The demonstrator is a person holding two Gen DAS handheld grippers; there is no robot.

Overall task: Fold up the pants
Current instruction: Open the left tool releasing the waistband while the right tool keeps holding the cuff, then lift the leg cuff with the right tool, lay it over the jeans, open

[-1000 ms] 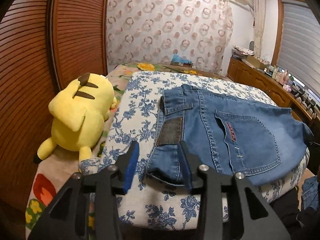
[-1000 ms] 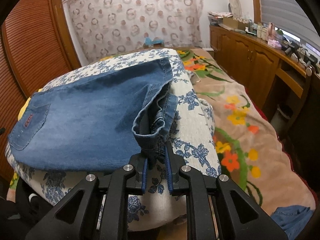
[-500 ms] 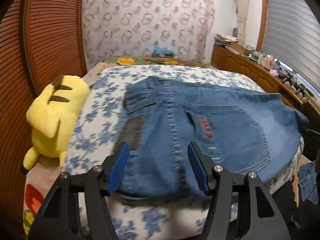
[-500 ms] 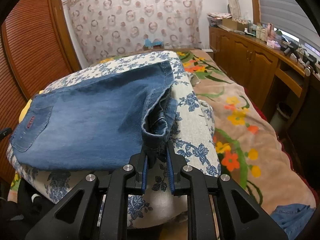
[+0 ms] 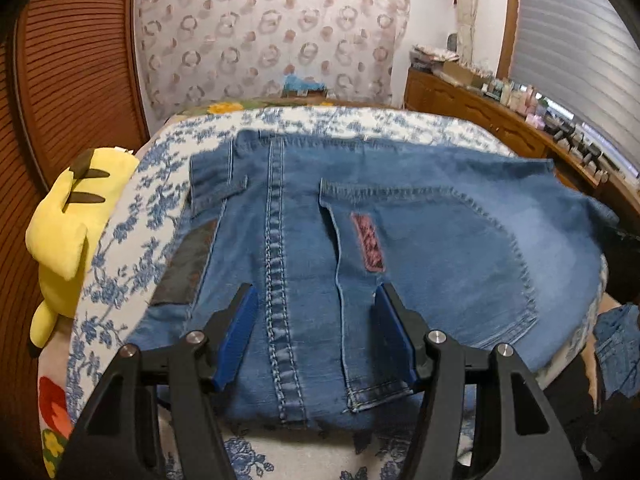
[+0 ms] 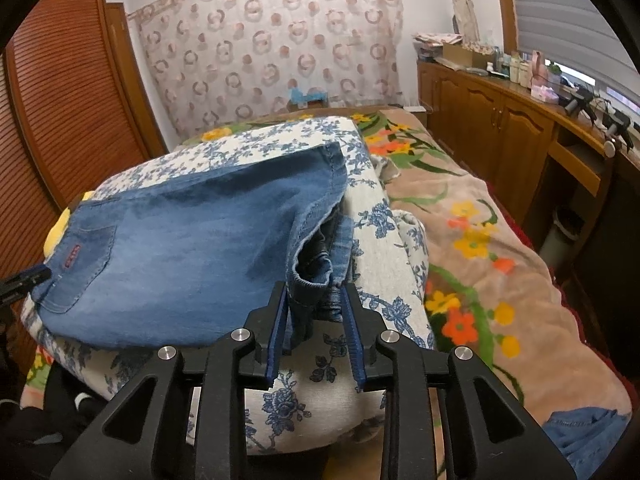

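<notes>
Blue jeans (image 5: 420,240) lie folded in half on a blue-flowered white cushion (image 5: 152,184), back pocket with a red label up. My left gripper (image 5: 314,300) is open wide over the waistband end, jaws straddling the centre seam, holding nothing. In the right wrist view the jeans (image 6: 192,240) stretch left, with the stacked leg hems at the near right. My right gripper (image 6: 314,292) is open, its jaws on either side of the hems (image 6: 316,272) with a gap on each side.
A yellow plush toy (image 5: 68,232) lies left of the cushion. A flowered blanket (image 6: 480,248) covers the bed on the right. A wooden cabinet (image 6: 500,128) with clutter runs along the right wall. More denim (image 5: 616,348) lies low on the right.
My right gripper has opened and let go of the leg hems. My left gripper has moved right and forward from the waistband corner to over the centre seam, still open.
</notes>
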